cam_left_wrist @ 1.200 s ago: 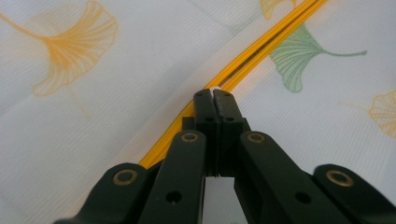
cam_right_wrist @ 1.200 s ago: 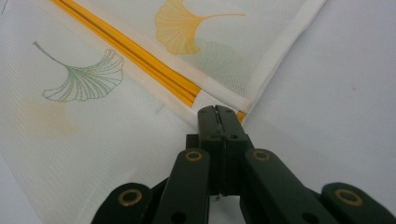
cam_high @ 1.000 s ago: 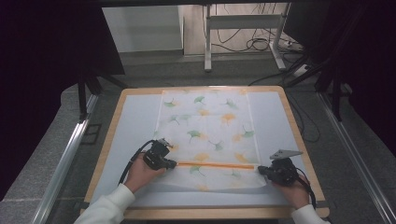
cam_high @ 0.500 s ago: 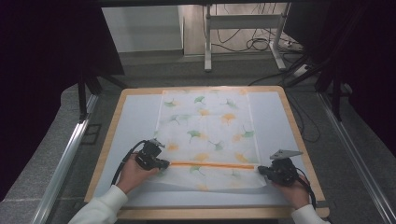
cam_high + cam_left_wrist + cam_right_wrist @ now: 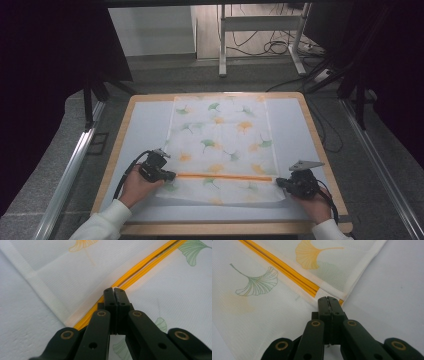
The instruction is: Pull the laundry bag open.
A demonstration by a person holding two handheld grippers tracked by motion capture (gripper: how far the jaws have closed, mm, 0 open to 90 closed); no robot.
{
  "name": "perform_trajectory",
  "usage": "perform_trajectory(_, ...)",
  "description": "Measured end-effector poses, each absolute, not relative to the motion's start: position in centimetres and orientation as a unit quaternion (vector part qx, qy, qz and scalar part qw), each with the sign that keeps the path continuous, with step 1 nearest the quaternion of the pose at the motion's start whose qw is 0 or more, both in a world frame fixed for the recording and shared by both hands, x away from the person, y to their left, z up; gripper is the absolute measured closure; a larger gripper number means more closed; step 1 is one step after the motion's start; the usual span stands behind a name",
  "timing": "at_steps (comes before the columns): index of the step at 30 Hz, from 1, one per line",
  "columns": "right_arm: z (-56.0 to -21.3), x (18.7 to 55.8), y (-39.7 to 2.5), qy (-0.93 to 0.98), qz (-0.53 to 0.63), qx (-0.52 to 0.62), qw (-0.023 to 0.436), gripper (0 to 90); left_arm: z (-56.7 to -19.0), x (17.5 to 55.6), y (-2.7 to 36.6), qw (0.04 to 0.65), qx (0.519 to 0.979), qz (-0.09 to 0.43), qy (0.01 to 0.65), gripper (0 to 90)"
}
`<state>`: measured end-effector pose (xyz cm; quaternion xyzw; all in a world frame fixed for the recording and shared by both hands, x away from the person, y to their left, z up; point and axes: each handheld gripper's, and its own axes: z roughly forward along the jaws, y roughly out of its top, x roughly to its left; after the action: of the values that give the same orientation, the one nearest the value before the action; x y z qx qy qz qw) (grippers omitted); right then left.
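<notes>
two grippers pinch the bag (image 5: pixel 220 145) at its orange zip (image 5: pixel 225 176), the left gripper (image 5: pixel 167 175) with jaws closed on the zip's left end, the right gripper (image 5: pixel 281 182) likewise on its right end, zip running straight between them.

From above and behind me, the high view looks forward and down over the whole counter (image 5: pixel 150 120). My two claw views sit very close (almost touching), each sharing the cloth's orange stripe (image 5: pixel 140 267) with it.
</notes>
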<state>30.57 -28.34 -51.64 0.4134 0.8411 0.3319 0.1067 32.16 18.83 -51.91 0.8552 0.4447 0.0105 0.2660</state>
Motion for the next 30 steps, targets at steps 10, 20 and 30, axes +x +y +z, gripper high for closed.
perform_trajectory(10,-51.6,30.5,-28.3,0.841,0.332,0.413,0.108,89.8,-52.0,31.9,19.7,0.269,0.85,0.01,0.452,90.0)
perform_trajectory(20,-51.7,30.5,-28.4,0.841,0.333,0.413,0.107,90.0,-52.1,31.6,20.3,0.269,0.847,0.011,0.459,90.0)
perform_trajectory(30,-51.7,30.5,-28.4,0.842,0.332,0.412,0.108,90.0,-52.1,31.5,20.8,0.269,0.843,0.012,0.466,90.0)
